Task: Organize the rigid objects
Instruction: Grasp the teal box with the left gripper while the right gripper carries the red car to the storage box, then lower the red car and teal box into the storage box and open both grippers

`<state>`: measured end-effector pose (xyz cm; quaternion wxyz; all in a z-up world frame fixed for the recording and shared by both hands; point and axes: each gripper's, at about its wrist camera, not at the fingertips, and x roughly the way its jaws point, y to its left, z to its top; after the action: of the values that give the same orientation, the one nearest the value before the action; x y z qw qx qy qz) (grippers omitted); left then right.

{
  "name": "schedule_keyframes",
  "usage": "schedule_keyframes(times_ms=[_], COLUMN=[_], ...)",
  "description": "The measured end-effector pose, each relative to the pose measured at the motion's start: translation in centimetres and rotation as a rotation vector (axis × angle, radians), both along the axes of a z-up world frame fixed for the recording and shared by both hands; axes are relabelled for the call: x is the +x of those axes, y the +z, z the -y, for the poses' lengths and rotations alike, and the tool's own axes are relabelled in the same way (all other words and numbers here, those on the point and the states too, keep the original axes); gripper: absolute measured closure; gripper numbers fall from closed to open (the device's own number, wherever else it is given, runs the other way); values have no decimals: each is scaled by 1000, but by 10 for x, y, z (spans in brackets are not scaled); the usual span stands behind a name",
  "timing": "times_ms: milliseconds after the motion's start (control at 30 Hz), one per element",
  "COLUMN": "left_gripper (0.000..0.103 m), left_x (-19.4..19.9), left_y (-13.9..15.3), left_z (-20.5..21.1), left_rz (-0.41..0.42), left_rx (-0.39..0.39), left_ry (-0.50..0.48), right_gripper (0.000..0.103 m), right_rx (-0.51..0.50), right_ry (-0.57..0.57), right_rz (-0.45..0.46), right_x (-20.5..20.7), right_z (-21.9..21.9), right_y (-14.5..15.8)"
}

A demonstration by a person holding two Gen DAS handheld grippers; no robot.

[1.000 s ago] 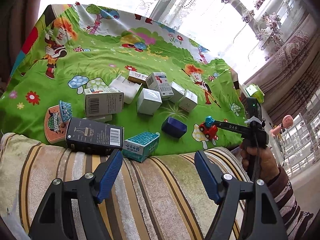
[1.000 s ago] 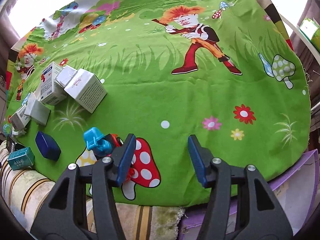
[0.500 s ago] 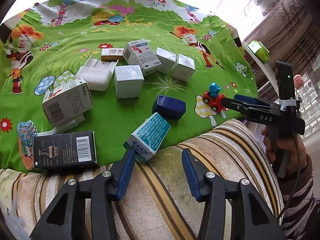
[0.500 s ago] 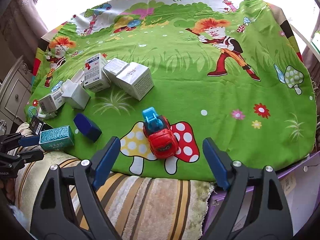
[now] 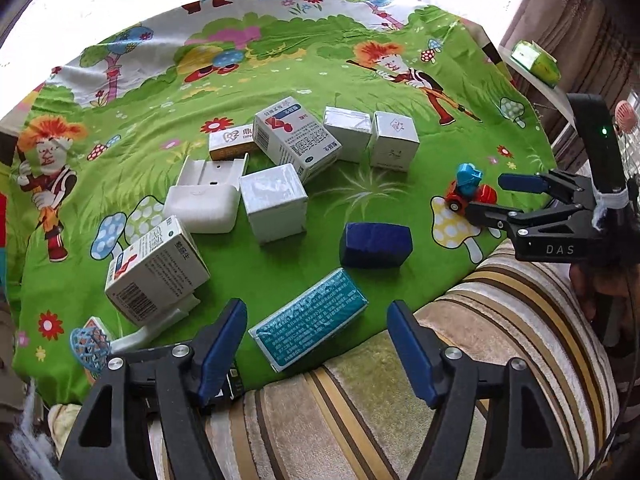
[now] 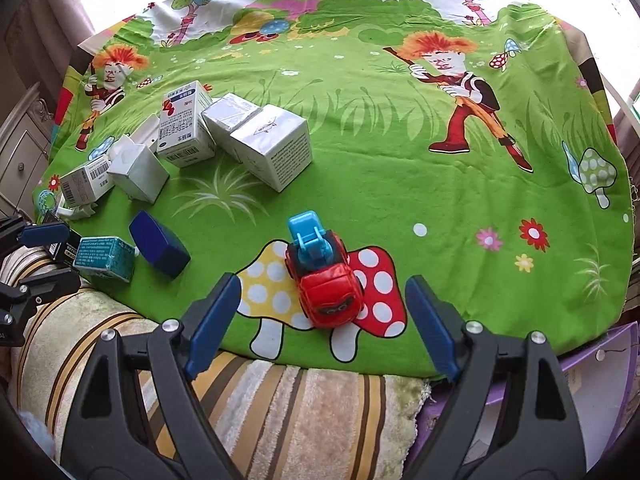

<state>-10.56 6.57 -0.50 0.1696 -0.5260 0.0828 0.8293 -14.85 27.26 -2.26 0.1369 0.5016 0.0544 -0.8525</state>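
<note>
Right hand-held gripper: spread, straddling my red toy car (nothing pinched), ready to close; left hand-held gripper: spread before teal box.

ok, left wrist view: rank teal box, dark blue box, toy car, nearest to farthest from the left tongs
1. teal box: lying just ahead of the open left tongs, between the fingers' line, not gripped.
2. dark blue box: farther in on the green cloth, slightly right.
3. toy car: farthest, far right on the mushroom print, at the right tongs.
</note>
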Motion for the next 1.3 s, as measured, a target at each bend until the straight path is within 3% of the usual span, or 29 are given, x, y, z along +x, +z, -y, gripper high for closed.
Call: schedule_keyframes(times_ms=[167, 233, 267, 333, 400, 500, 667, 867, 1000, 1300], left_gripper=[31, 59, 60, 63, 65, 66, 67, 67, 67, 67], left_x=[-14, -15, -12, -8, -5, 1, 16, 28, 35, 57], left_y=[-18, -24, -24, -22, -17, -1, 22, 31, 34, 38], left_z=[-12, -15, -17, -20, -19, -14, -23, -45, -74, -151], left_rz=[39, 50, 43, 34, 17, -8, -41, -5, 15, 66], left_rx=[-106, -148, -159, -153, -142, -38, 143, 356, 421, 474], left_ry=[-103, -116, -122, -141, -122, -77, -28, -11, -48, -178], right_gripper=[17, 19, 23, 50, 57, 64, 64, 64, 67, 67], right_rx=[40, 60, 66, 71, 58, 42, 0, -19, -30, -40], right_ry=[13, 17, 24, 27, 26, 23, -20, -76, -135, -284], right_rz=[-4, 5, 8, 16, 23, 10, -18, -65, -84, -97], right_x=[-10, -12, -12, -10, -9, -4, 9, 42, 70, 125], right_z=[7, 10, 12, 12, 11, 8, -7, -37, -67, -142], right_y=[-6, -10, -11, -14, -16, -13, 0, 22, 32, 41])
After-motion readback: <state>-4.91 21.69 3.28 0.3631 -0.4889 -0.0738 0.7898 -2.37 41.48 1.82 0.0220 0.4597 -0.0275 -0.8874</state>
